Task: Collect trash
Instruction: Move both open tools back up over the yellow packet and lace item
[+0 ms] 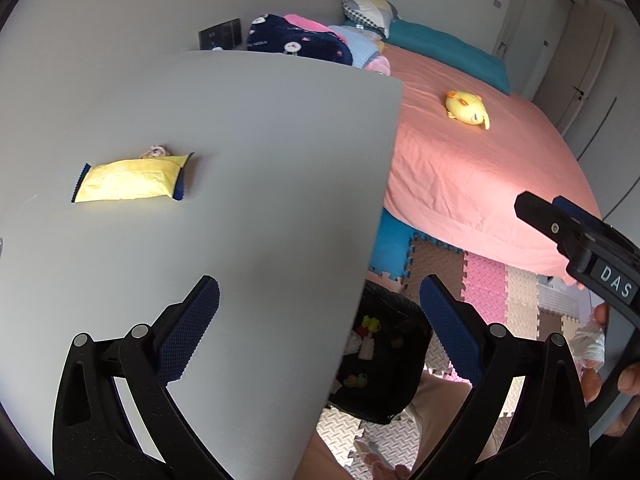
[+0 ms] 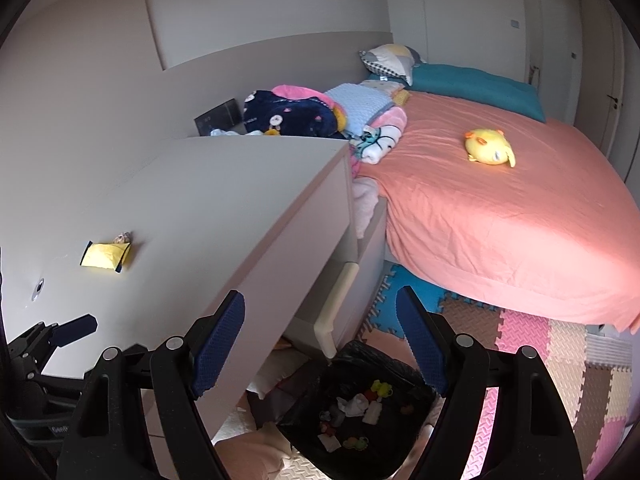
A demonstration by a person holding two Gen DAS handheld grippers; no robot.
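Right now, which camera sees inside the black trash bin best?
The right wrist view: the black-lined trash bin lies open below, scraps visible inside. In the left wrist view the grey desk and a finger hide part of it.

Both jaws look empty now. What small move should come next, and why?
Probably carry the left gripper forward over the desk toward the yellow packet. Its jaws stand open with nothing between them, the packet still lies on the desk, and the black bin below already holds scraps.

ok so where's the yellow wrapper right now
The yellow wrapper lies flat on the grey desk, on its left part in both wrist views, with a small crumpled scrap touching its far edge.
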